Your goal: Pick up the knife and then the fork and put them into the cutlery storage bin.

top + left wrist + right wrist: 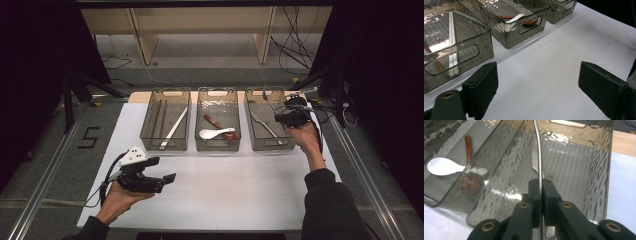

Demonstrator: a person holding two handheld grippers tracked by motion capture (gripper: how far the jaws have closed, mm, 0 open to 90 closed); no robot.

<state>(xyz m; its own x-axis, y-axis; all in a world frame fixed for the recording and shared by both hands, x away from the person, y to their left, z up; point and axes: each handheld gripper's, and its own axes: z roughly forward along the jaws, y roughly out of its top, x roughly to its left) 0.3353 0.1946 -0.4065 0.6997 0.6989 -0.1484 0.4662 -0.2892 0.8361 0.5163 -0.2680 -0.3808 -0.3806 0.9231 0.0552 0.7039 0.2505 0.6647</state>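
Left tongs (pixel 170 178) at seven o'clock over the white desk (pixel 240 190), spread wide and empty; right tongs (pixel 540 185) at two o'clock, clamped on a metal utensil (pixel 539 152) inside the right-hand bin (pixel 602 170).

My white table (pixel 225 192) stands on grey carpet (pixel 45 150) marked with a black 5 (pixel 89 137); beyond it, a wooden shelf unit (pixel 200 25), loose cables (pixel 295 45), darkness either side.

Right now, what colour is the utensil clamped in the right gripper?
Silver metal utensil; clearest in the right gripper view.
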